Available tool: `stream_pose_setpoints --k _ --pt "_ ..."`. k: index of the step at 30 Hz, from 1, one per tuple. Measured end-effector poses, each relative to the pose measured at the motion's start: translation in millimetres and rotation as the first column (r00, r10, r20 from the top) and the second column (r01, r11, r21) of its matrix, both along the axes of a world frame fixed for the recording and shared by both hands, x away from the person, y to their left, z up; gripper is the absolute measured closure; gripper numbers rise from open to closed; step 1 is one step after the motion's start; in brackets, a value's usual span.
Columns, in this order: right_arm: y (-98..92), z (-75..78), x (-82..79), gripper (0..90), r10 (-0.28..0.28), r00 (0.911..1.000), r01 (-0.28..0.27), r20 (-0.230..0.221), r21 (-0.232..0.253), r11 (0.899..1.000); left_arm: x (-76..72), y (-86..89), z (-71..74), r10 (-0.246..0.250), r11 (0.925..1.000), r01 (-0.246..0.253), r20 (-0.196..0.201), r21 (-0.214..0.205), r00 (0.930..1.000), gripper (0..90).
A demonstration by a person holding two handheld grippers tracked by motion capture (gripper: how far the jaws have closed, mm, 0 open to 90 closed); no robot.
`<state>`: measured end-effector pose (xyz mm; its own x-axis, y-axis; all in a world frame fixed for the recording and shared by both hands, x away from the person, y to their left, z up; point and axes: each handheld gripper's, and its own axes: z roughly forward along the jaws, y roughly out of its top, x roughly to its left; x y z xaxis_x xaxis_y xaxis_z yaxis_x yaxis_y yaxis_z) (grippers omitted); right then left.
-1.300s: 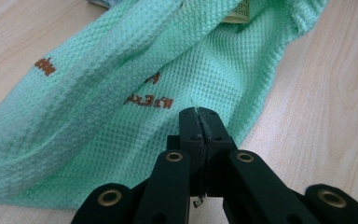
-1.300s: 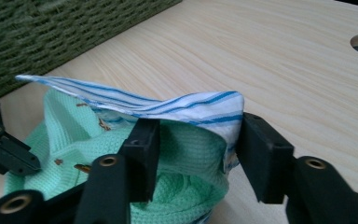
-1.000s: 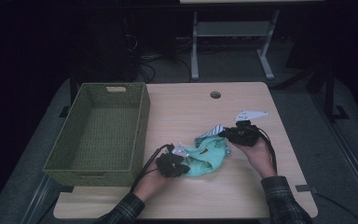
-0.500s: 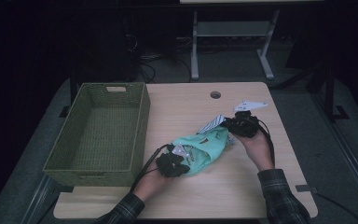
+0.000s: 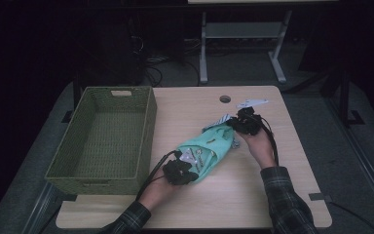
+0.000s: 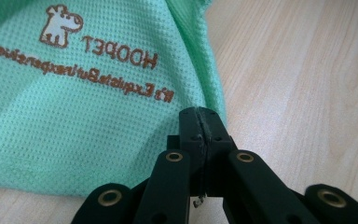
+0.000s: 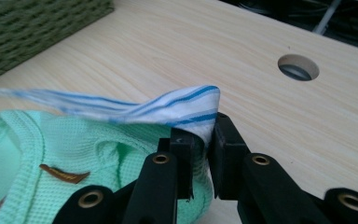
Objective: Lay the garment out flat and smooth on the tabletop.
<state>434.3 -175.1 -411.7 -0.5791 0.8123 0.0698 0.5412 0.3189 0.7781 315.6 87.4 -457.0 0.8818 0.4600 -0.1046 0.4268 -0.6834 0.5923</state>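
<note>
A small mint-green mesh shirt point(image 5: 205, 150) with a brown "HOOPET" print point(image 6: 98, 107) lies stretched out on the wooden table point(image 5: 190, 109). My left gripper point(image 5: 186, 165) is at its near end. Its jaws point(image 6: 200, 116) are shut on the shirt's edge. At the far end, my right gripper point(image 5: 237, 125) is shut on the shirt's blue-and-white striped trim point(image 7: 177, 107), which folds over the jaws point(image 7: 200, 135). The green mesh point(image 7: 74, 149) bunches below that trim.
An empty green woven basket point(image 5: 148, 131) stands on the left half of the table, its corner point(image 7: 37, 23) also in the right gripper view. A round cable hole point(image 5: 225, 99) sits near the far edge. Bare tabletop lies right of the shirt.
My right gripper has moved away from the left one, toward the far right, drawing the shirt out longer. The left gripper has stayed put.
</note>
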Motion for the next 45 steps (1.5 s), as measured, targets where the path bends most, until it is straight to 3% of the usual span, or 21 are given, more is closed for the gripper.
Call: stream_pose_setpoints --k 7,8,10,11,15,22,23,27,32,34,42,45 --pt "7.9 -14.8 11.9 79.6 0.000 0.9995 0.000 -0.031 -0.004 1.000 0.1 0.1 0.0 -0.001 1.0000 0.001 -0.001 0.001 1.0000 88.7" --pt "9.4 -17.4 13.1 78.3 0.000 0.9994 0.000 -0.035 -0.005 1.000 -0.1 -0.1 -0.1 0.001 1.0000 -0.001 -0.002 -0.003 1.0000 88.7" --pt "11.0 -22.0 14.5 66.9 0.003 0.9990 -0.003 -0.045 0.000 1.000 0.8 0.6 0.4 -0.010 0.9999 0.009 0.004 0.007 0.9999 88.6" --pt "11.0 -22.0 14.5 66.9 0.003 0.9990 -0.003 -0.045 0.000 1.000 0.8 0.6 0.4 -0.010 0.9999 0.009 0.004 0.007 0.9999 88.5" --pt "5.5 -13.1 6.3 56.4 0.008 0.9993 -0.006 -0.037 0.040 0.999 0.8 0.4 0.2 -0.002 1.0000 0.002 -0.010 -0.002 0.9999 87.0" --pt "-7.6 -1.5 -13.1 55.5 0.034 0.9994 -0.033 -0.008 0.063 0.997 1.7 -0.2 3.3 0.002 1.0000 -0.002 -0.038 -0.003 0.9993 81.3" --pt "-9.5 -1.4 -16.6 56.1 0.040 0.9992 -0.039 -0.007 0.065 0.997 1.8 0.0 4.8 0.005 0.9998 -0.005 -0.034 -0.018 0.9994 80.5" --pt "-14.3 -2.6 -28.1 59.4 0.056 0.9983 -0.056 -0.011 0.061 0.997 3.4 1.7 15.9 0.023 0.9985 -0.023 0.008 -0.050 0.9997 77.0" --pt "-20.3 -3.5 -44.8 60.5 0.079 0.9969 -0.079 -0.001 0.043 0.996 12.4 0.4 28.0 0.075 0.9950 -0.069 0.074 -0.071 0.9945 72.9" --pt "-23.1 -4.0 -54.5 61.4 0.092 0.9958 -0.091 -0.007 0.052 0.994 18.2 -1.0 30.2 0.094 0.9940 -0.087 0.102 -0.065 0.9903 66.6" --pt "-23.3 -9.4 -73.1 62.0 0.137 0.9899 -0.134 -0.038 0.057 0.989 44.6 -10.4 31.0 0.154 0.9880 -0.152 0.174 -0.028 0.9725 61.3" --pt "-21.3 -11.0 -77.0 61.9 0.148 0.9879 -0.144 -0.047 0.071 0.987 50.2 -11.2 31.1 0.155 0.9879 -0.153 0.185 -0.022 0.9704 60.6"
